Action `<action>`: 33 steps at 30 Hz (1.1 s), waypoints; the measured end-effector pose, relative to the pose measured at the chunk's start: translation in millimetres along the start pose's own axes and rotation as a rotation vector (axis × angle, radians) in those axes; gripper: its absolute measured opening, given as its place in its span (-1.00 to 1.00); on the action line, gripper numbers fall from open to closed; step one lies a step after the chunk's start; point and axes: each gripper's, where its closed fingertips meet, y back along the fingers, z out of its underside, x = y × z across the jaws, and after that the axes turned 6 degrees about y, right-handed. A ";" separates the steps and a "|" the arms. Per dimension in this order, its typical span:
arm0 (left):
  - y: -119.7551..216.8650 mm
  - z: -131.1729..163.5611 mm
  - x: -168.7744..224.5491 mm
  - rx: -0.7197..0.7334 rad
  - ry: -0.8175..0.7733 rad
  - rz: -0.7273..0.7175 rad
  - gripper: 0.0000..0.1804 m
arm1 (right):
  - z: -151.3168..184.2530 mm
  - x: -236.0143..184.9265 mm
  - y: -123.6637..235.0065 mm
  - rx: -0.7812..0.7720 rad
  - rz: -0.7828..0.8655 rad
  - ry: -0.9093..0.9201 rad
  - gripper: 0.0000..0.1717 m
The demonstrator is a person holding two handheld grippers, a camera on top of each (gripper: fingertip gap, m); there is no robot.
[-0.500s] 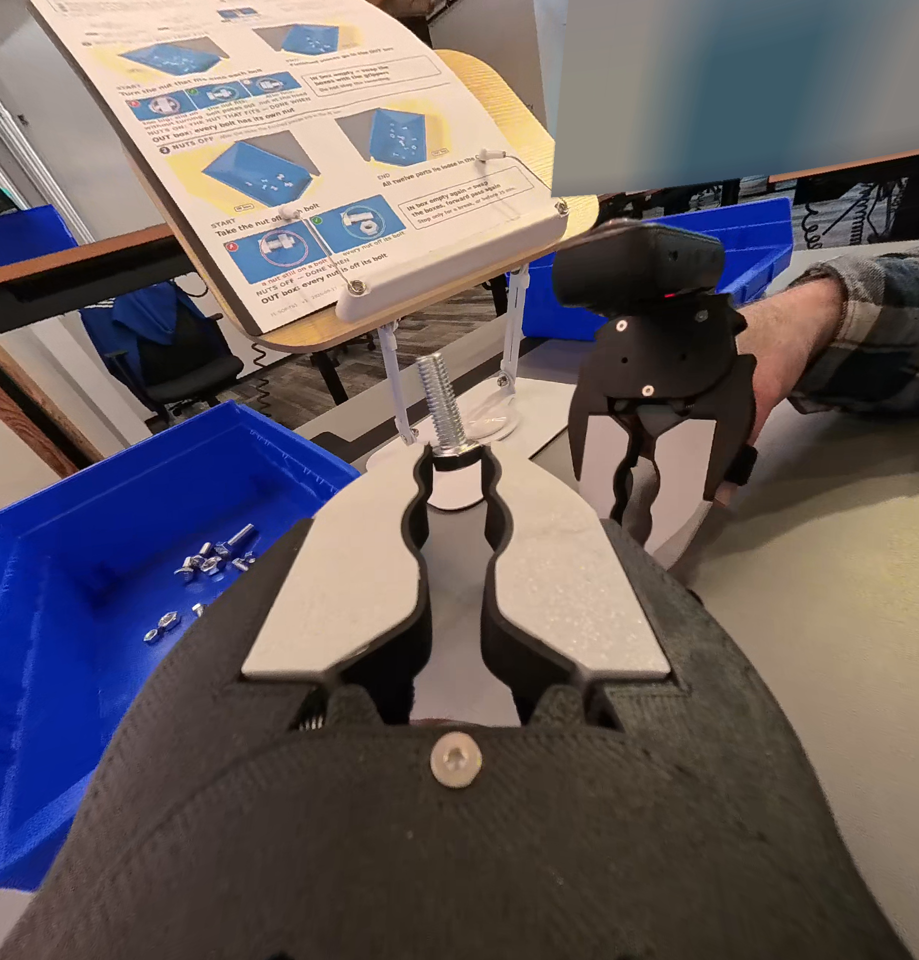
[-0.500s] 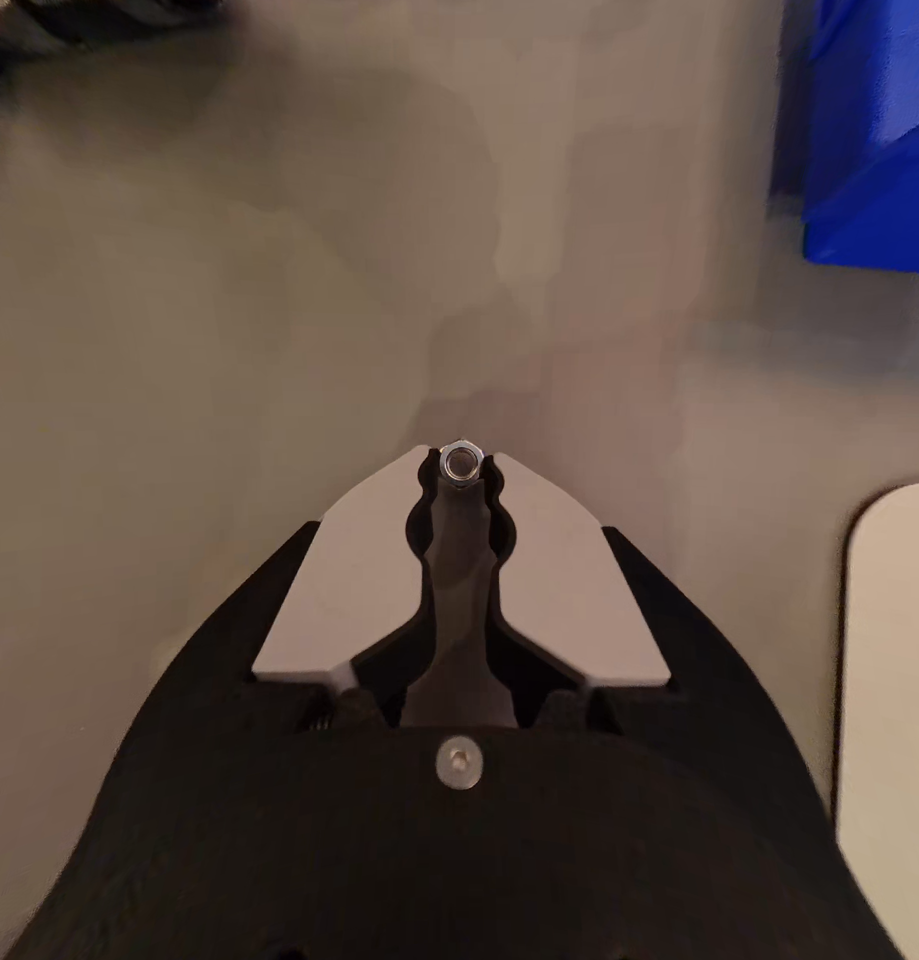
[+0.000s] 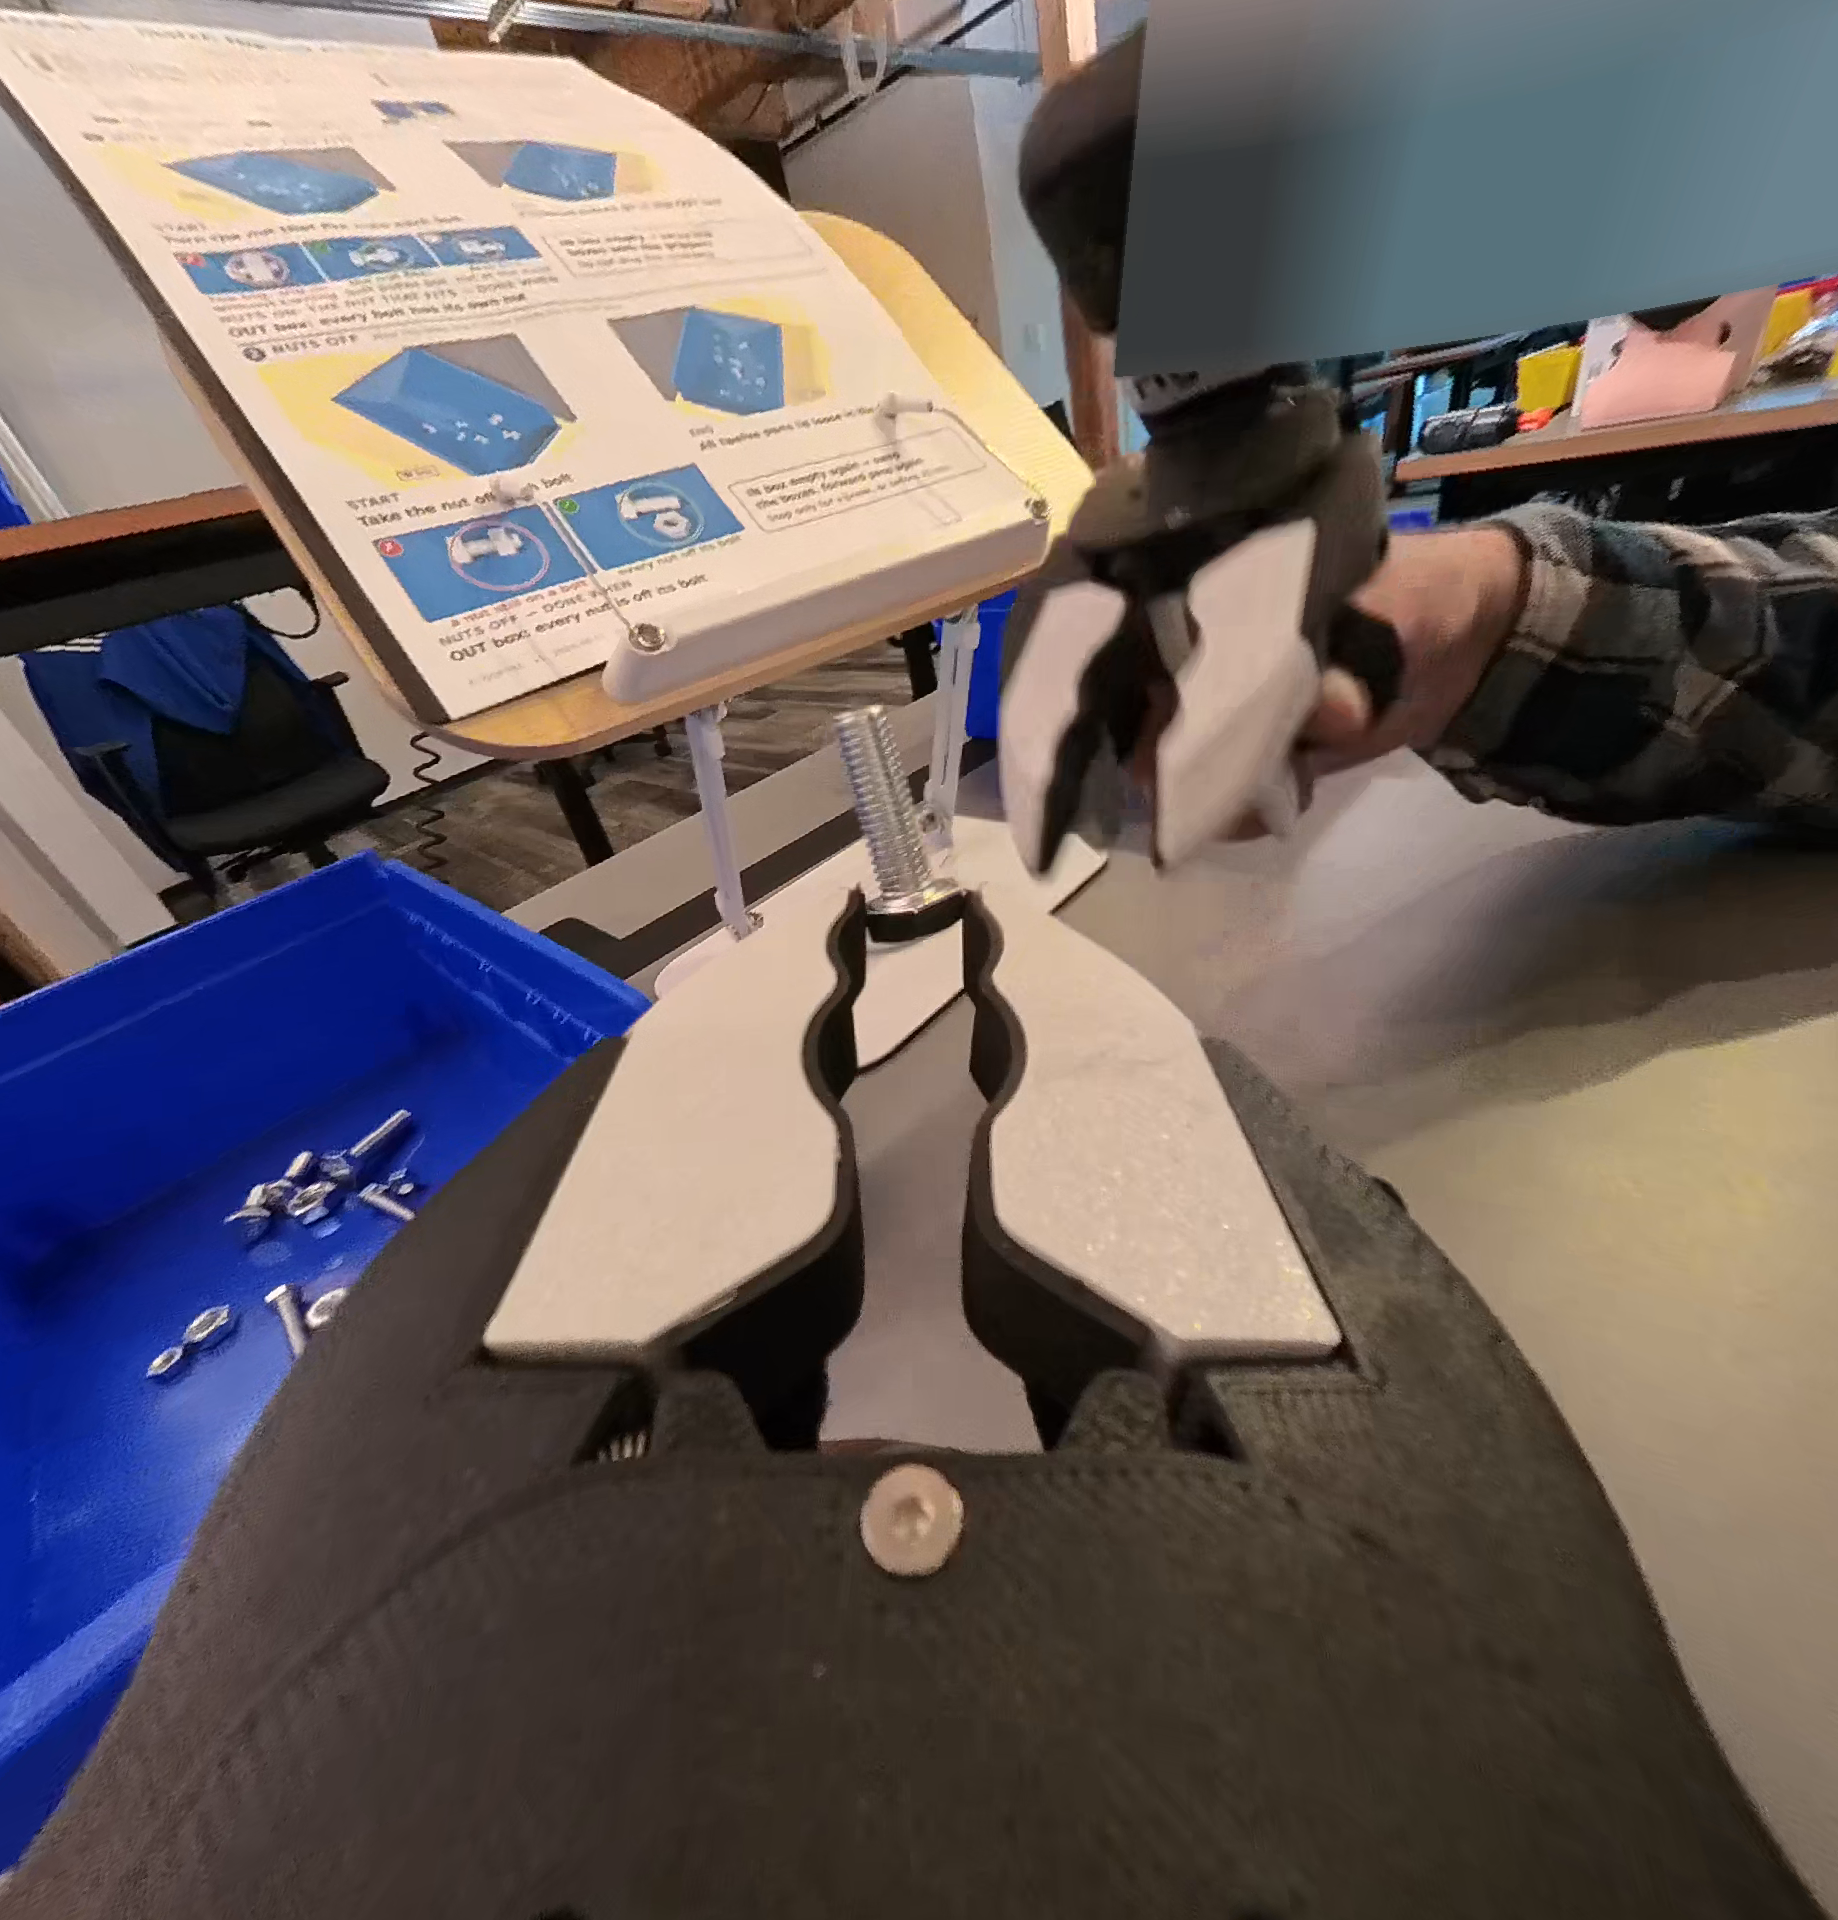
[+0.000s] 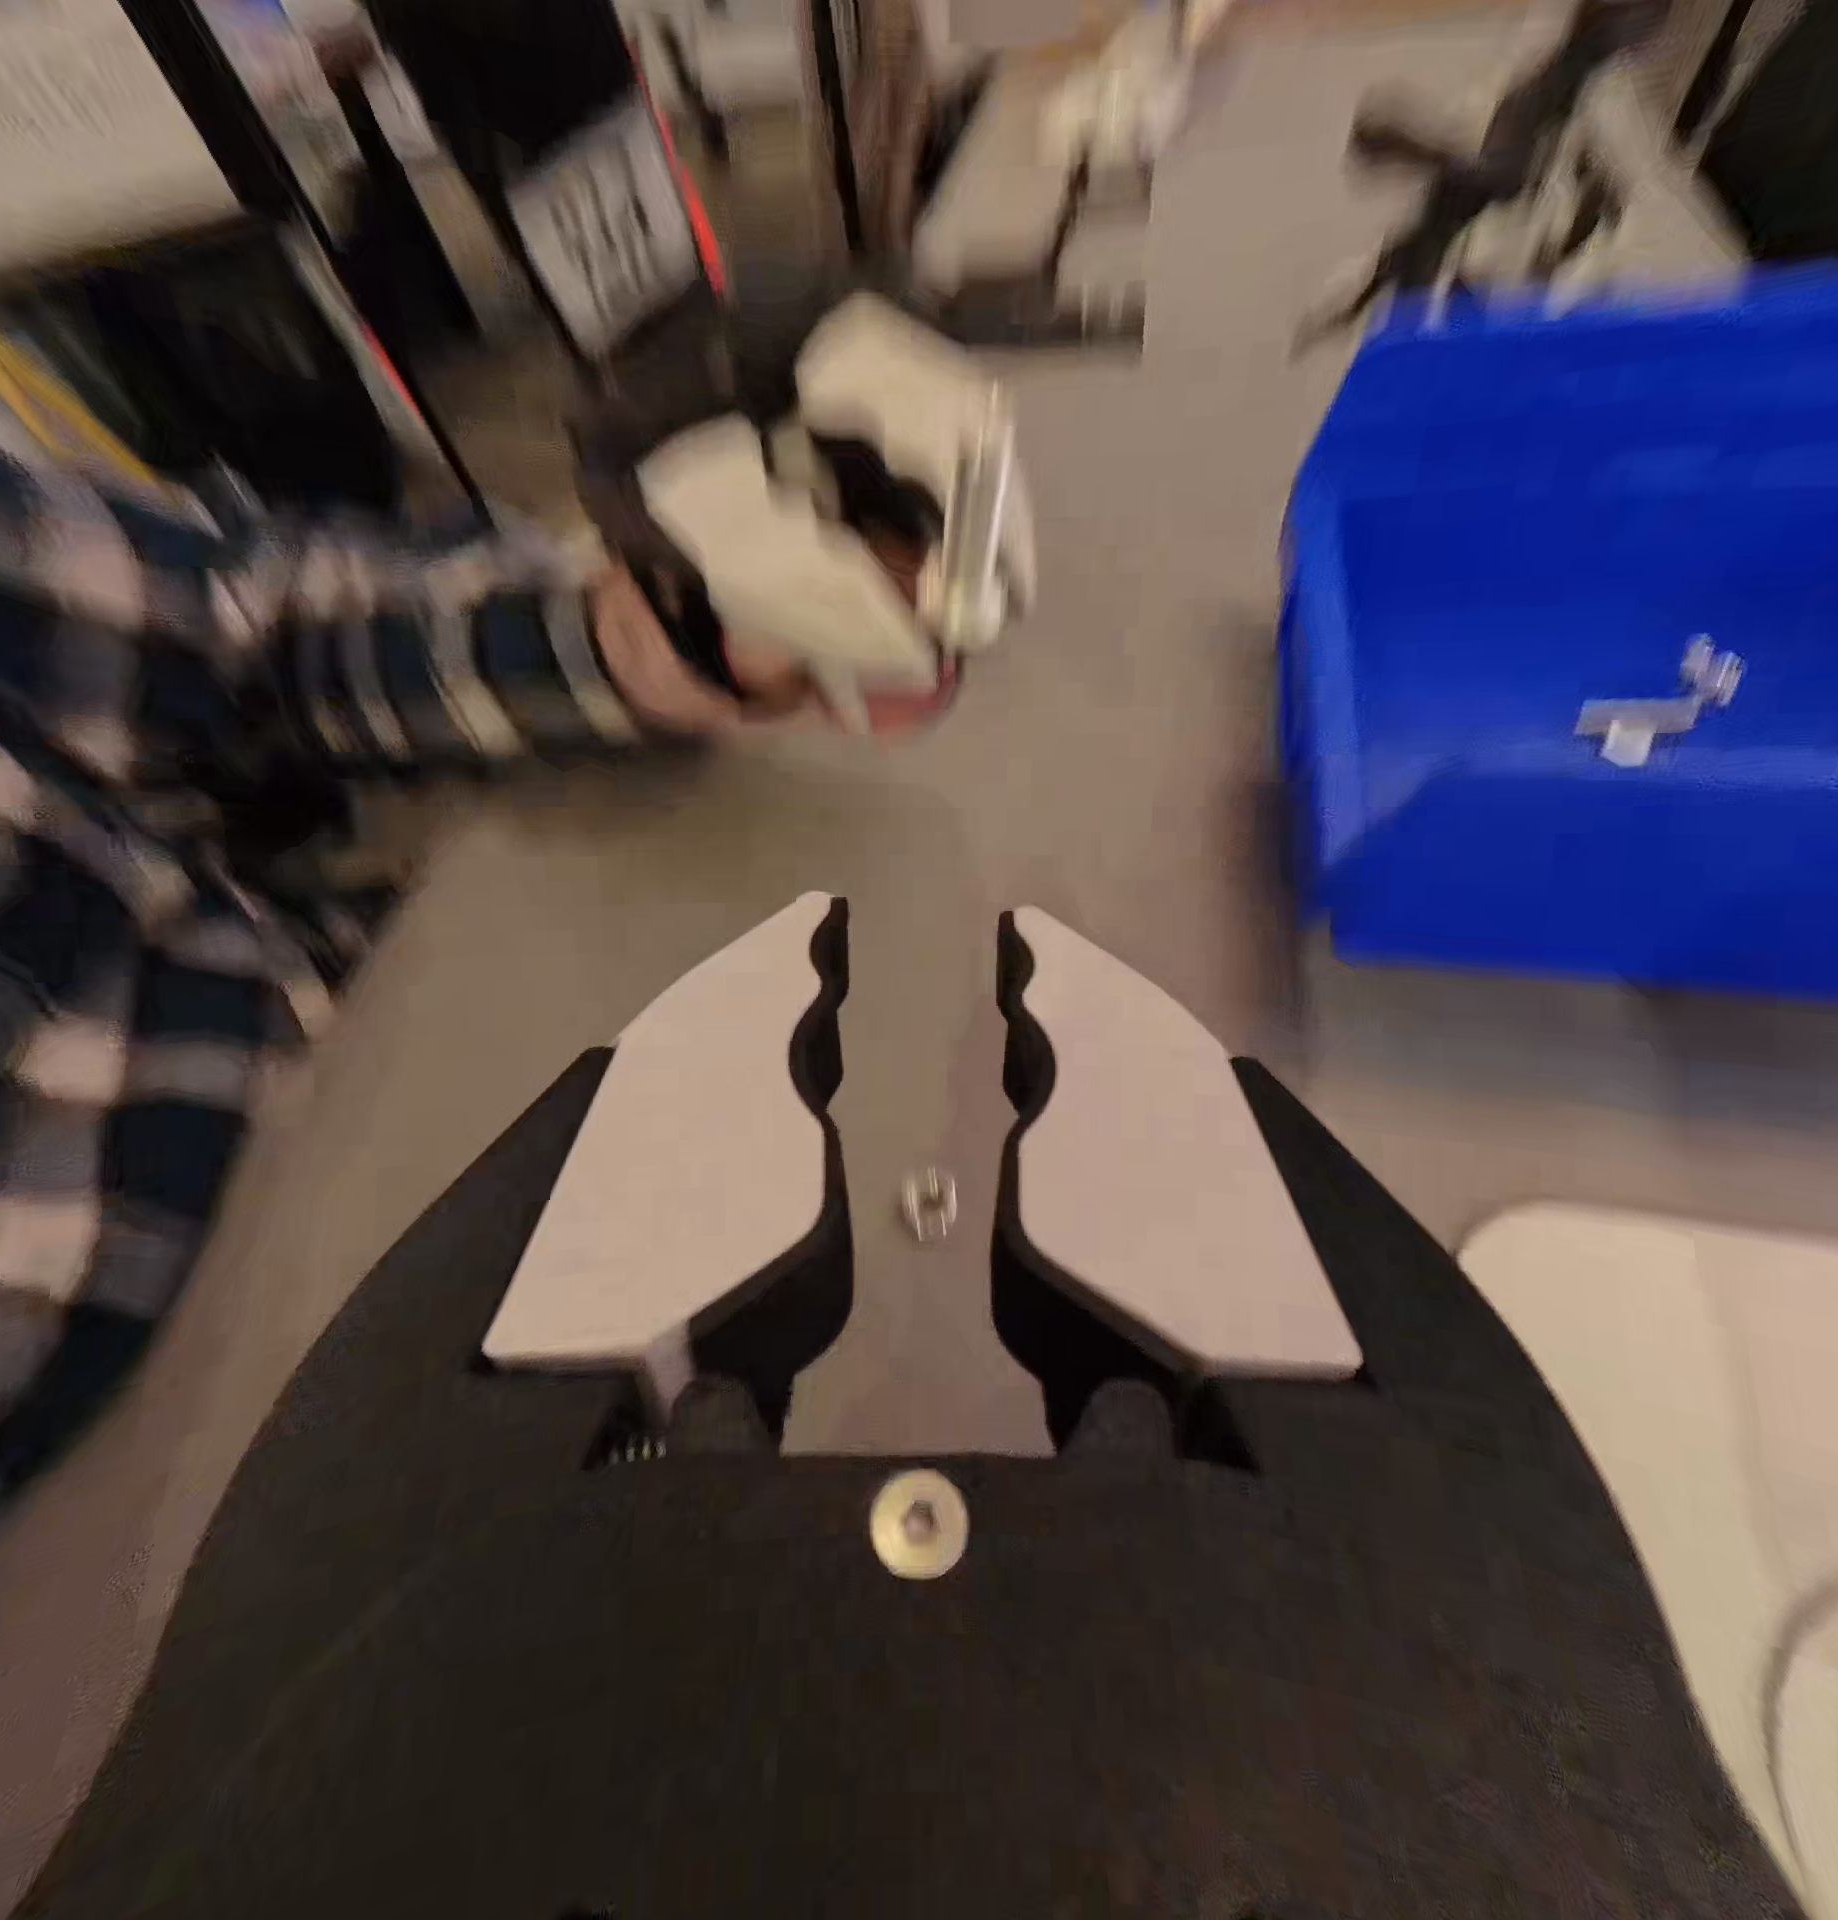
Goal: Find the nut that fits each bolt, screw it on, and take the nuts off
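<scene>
Bolt [image 3: 887, 805] upright in left hand-held gripper [image 3: 913, 914]

Even indoor light; left wrist view mostly sharp, right wrist view heavily motion-blurred.

In the left wrist view the light is bright and diffuse: the bolt [image 3: 887, 805] glints on its threads, the blue bin [image 3: 219, 1091] is saturated, and soft shadows lie on the table [image 3: 1621, 1195]. The right gripper [image 3: 1102, 857] there is smeared by motion, and the instruction board [image 3: 541, 343] bows with wide-angle distortion. The right wrist view is dimmer and warmer; the background, sleeve [image 4: 115, 831] and left gripper [image 4: 956, 613] are streaked, worst toward the edges. Only its own fingers [image 4: 686, 1143] stay crisp, and the nut [image 4: 927, 1203] between them is slightly soft.
</scene>
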 end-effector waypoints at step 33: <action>-11.0 -2.9 37.6 -0.016 0.148 0.238 -0.73 | -79.5 -17.7 -29.9 0.302 -0.200 0.099 -0.89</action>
